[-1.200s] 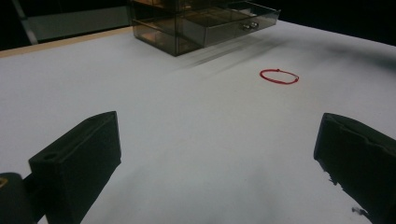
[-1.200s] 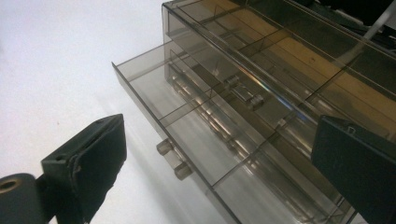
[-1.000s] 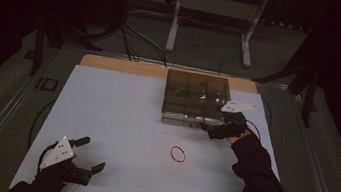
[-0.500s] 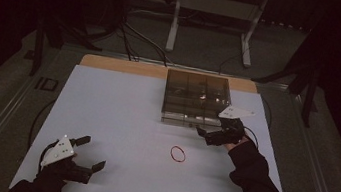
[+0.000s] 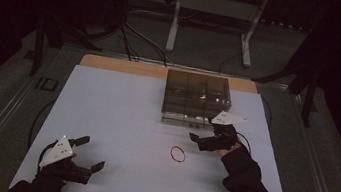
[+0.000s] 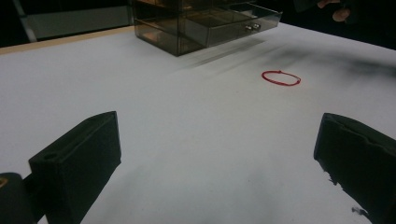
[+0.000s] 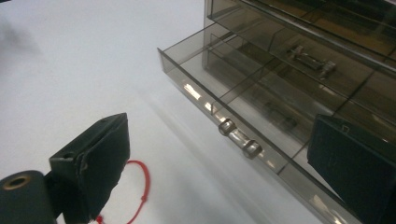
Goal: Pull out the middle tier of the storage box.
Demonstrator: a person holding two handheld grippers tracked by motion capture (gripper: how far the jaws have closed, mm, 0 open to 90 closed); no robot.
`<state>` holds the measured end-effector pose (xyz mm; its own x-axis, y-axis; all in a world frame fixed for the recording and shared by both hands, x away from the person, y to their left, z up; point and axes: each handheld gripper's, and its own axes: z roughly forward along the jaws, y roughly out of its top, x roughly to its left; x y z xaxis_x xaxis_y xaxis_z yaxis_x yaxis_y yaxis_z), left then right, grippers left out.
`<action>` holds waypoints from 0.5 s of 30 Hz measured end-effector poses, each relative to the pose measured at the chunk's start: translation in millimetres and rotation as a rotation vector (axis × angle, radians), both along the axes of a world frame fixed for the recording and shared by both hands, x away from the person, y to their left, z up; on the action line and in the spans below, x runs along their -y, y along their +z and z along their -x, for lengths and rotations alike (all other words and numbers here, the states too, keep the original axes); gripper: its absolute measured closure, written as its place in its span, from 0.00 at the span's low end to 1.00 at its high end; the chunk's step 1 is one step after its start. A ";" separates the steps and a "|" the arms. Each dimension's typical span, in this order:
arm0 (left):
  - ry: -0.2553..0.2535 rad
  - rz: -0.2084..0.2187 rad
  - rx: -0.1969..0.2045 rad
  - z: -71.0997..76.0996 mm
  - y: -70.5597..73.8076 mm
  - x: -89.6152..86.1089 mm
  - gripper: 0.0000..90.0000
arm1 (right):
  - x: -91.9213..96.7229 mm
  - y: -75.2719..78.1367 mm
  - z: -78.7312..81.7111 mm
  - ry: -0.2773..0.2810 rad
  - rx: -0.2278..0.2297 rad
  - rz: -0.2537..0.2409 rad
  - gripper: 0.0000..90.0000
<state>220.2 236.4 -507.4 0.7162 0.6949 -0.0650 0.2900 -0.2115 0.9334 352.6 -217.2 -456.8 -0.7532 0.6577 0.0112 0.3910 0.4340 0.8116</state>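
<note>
A smoked clear drawer box (image 5: pixel 198 96) stands at the back of the white mat, and its bottom drawer (image 7: pixel 243 105) is pulled out a little, with a bar handle (image 7: pixel 238 138) on the front. A red string loop (image 5: pixel 178 153) lies flat on the mat in front of it. My right gripper (image 5: pixel 198 141) is open and hovers between the drawer front and the loop; in the right gripper view the loop (image 7: pixel 139 191) lies just past its lower jaw. My left gripper (image 5: pixel 91 153) rests open near the front left corner, far from the loop (image 6: pixel 281 78).
The white mat (image 5: pixel 119 119) lies on a wooden tabletop (image 5: pixel 122 65) whose far edge shows behind it. A metal stand (image 5: pixel 213 11) and cables sit on the dark floor beyond. A person's hand (image 6: pixel 334 10) shows far off in the left gripper view.
My right gripper has drawn back from the drawer front, down and left toward the red loop. The left gripper has stayed where it was.
</note>
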 end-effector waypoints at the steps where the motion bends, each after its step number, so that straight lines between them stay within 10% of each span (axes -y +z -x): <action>1: -0.001 0.001 0.001 0.4 0.3 0.0 0.02 | -1.3 -0.6 1.4 0.004 -0.004 -0.006 0.07; 15: 0.001 -0.005 0.001 1.6 0.4 0.2 0.02 | -14.6 -5.7 13.0 0.045 -0.027 -0.039 0.07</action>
